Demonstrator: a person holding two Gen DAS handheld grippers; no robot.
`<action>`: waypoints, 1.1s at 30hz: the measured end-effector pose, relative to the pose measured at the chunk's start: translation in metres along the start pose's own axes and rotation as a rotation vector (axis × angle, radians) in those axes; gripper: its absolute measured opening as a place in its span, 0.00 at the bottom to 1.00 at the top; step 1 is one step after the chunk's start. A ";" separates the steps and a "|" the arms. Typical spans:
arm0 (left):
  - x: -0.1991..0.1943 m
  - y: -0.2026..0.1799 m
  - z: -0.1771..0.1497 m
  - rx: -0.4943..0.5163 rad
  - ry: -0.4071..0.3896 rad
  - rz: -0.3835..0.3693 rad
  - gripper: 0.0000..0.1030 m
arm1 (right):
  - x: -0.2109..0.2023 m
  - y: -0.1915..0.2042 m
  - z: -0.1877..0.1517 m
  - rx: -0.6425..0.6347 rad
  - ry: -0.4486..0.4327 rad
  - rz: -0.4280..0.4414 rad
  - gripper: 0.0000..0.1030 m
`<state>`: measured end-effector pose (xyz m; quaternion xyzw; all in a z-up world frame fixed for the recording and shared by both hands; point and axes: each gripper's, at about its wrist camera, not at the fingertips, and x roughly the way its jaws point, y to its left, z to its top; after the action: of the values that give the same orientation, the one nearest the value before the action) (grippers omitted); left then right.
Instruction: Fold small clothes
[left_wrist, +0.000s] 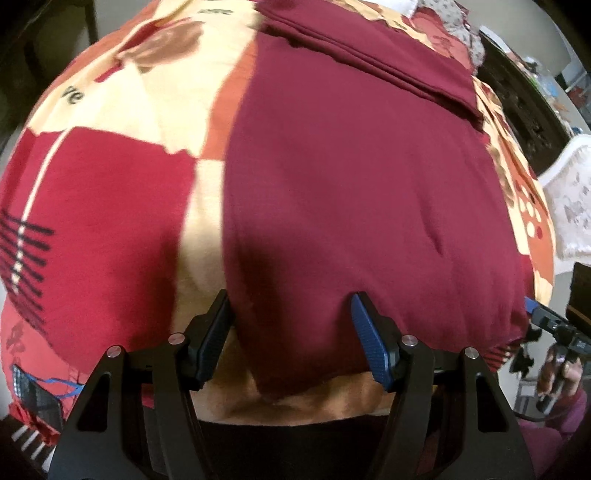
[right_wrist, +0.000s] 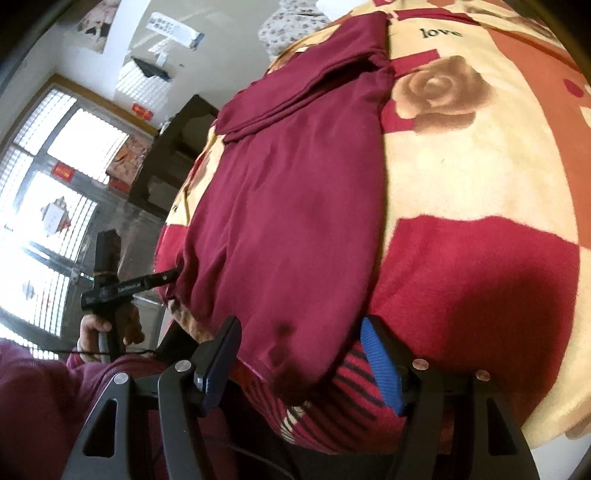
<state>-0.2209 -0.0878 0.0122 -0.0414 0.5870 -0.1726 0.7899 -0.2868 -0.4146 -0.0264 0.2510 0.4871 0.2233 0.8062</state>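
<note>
A maroon garment lies flat on a patterned blanket, its far end folded over in layers. My left gripper is open, its fingers astride the garment's near left corner. The right wrist view shows the same garment running away from me. My right gripper is open, its fingers astride the garment's near corner at the blanket's edge. The other gripper shows at the left, held in a hand, its tip by the garment's far corner.
The blanket has red, cream and orange blocks with a rose print. Dark furniture stands beyond the bed. A bright window lies to the left. White patterned fabric lies at the right.
</note>
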 end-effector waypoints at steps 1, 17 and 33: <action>0.001 -0.001 0.001 0.003 0.004 -0.007 0.63 | 0.000 0.000 0.000 -0.010 0.004 0.005 0.63; -0.008 0.023 0.008 -0.091 -0.001 -0.138 0.07 | 0.006 -0.005 0.011 0.096 -0.065 0.202 0.12; -0.059 0.005 0.177 -0.002 -0.301 -0.244 0.07 | -0.019 0.002 0.170 0.021 -0.392 0.256 0.10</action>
<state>-0.0680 -0.0883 0.1187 -0.1384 0.4532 -0.2581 0.8419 -0.1422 -0.4564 0.0550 0.3577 0.2878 0.2658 0.8477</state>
